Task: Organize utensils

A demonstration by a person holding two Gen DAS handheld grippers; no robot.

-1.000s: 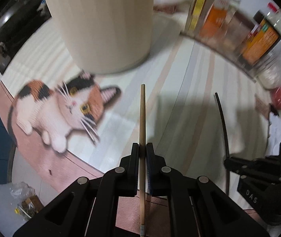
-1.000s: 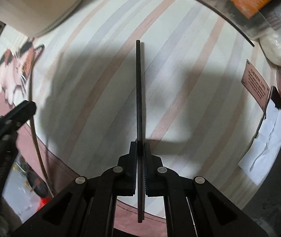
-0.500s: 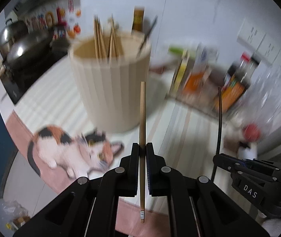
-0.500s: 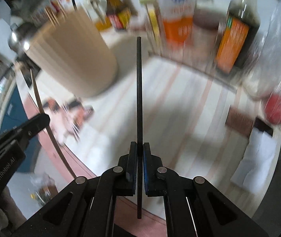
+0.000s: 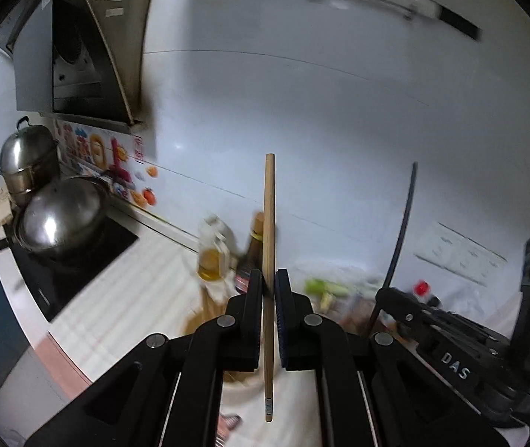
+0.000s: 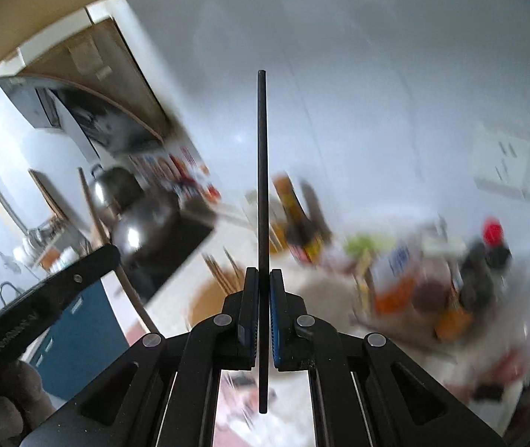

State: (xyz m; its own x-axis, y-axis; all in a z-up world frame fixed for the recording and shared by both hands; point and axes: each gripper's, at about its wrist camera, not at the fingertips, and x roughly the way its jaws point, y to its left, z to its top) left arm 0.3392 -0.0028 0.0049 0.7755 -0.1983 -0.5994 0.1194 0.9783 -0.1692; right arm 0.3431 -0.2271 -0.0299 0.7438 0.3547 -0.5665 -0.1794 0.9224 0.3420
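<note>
My left gripper [image 5: 269, 279] is shut on a light wooden chopstick [image 5: 269, 208] that stands upright against the white wall. My right gripper [image 6: 260, 277] is shut on a black chopstick [image 6: 262, 156], also upright. The right gripper and its black chopstick [image 5: 400, 238] show at the right of the left wrist view. The left gripper [image 6: 56, 290] with the wooden chopstick [image 6: 95, 212] shows at the left of the right wrist view. The beige utensil holder [image 6: 209, 298] with several chopsticks sits low behind the right fingers, blurred.
A steel wok [image 5: 62, 219] and a pot [image 5: 28, 152] sit on the black stove at the left, under the range hood [image 5: 75, 59]. Oil and sauce bottles [image 5: 212, 249] and condiment jars [image 6: 413, 279] line the wall. A blue cabinet front [image 6: 75, 339] is below the counter.
Both grippers have tilted up from facing the striped mat to facing the wall, still holding their chopsticks. The utensil holder dropped from the upper view to the bottom.
</note>
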